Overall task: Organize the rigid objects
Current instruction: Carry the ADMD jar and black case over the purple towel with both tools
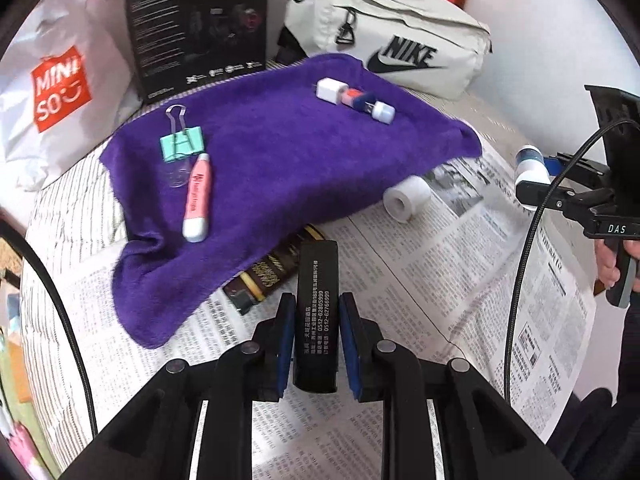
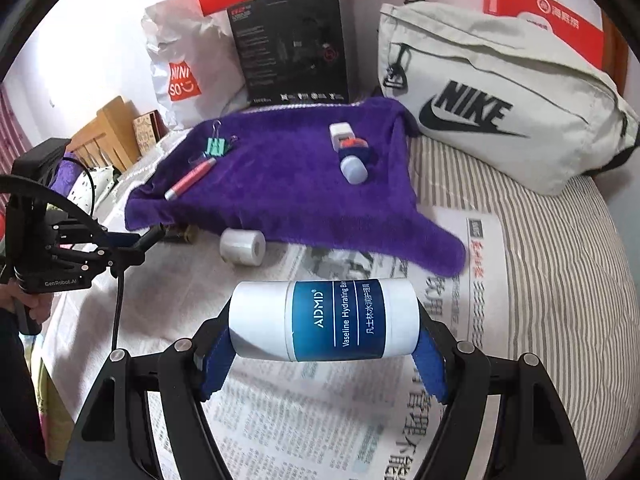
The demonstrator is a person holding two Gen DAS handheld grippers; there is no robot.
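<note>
Your left gripper (image 1: 316, 344) pinches a slim black box (image 1: 316, 316); only its camera shows the printed text. Your right gripper (image 2: 324, 356) clamps a Vaseline balm stick (image 2: 324, 320) crosswise, label readable there alone.

"NIKE" is printed in black on the pale bag (image 2: 508, 92). "MINI SO" is seen in white on the red patch of the white shopping bag (image 1: 60, 88). "ADMD" and "Vaseline Hydrating" are read on the blue label of the white tube (image 2: 324, 320). "HECATE" is marked on the black box (image 2: 292, 44). Phone numbers "0512-62805999" and "0512-62766999" are printed on the black stick (image 1: 316, 312).
</note>
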